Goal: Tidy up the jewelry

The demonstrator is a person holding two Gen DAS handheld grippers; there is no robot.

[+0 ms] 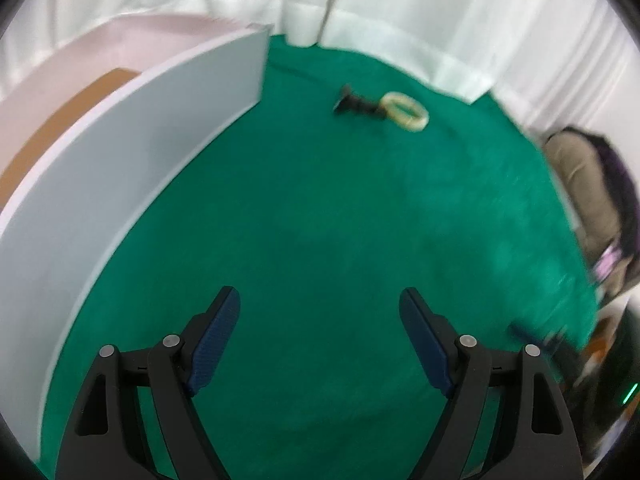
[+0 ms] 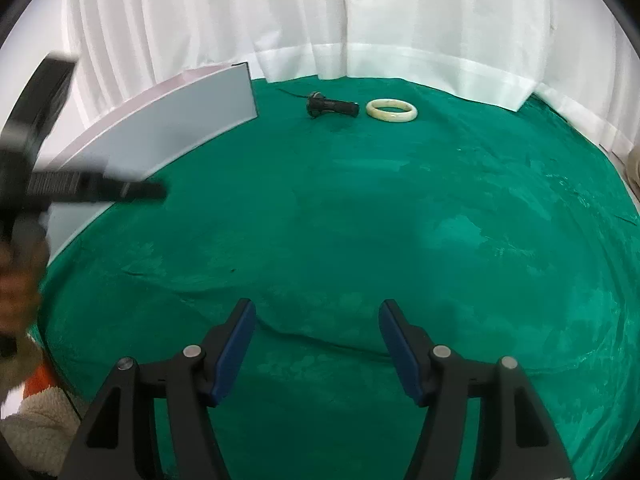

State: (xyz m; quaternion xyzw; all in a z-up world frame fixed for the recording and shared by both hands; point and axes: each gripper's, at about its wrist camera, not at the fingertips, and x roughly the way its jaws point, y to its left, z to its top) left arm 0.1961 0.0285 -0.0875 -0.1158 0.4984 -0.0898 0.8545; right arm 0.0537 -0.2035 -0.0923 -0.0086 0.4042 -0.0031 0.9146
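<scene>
Bangle (image 2: pixel 392 110), cream-coloured, lay flat at far edge of green cloth (image 2: pixel 360 220), just beside small black cylindrical object (image 2: pixel 331 108). White box (image 2: pixel 160 120) stood at left, white curtain (image 2: pixel 280 20) behind. Left gripper (image 1: pixel 320 344) and right gripper (image 2: pixel 318 352) both spread wide, holding nothing, well apart from bangle; nothing lay between.

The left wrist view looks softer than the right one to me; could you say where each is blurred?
Left wrist view: smeared throughout, worst at the right edge; the bangle is soft. Right wrist view: bangle and green cloth crisp; only the left gripper is motion-blurred.
</scene>
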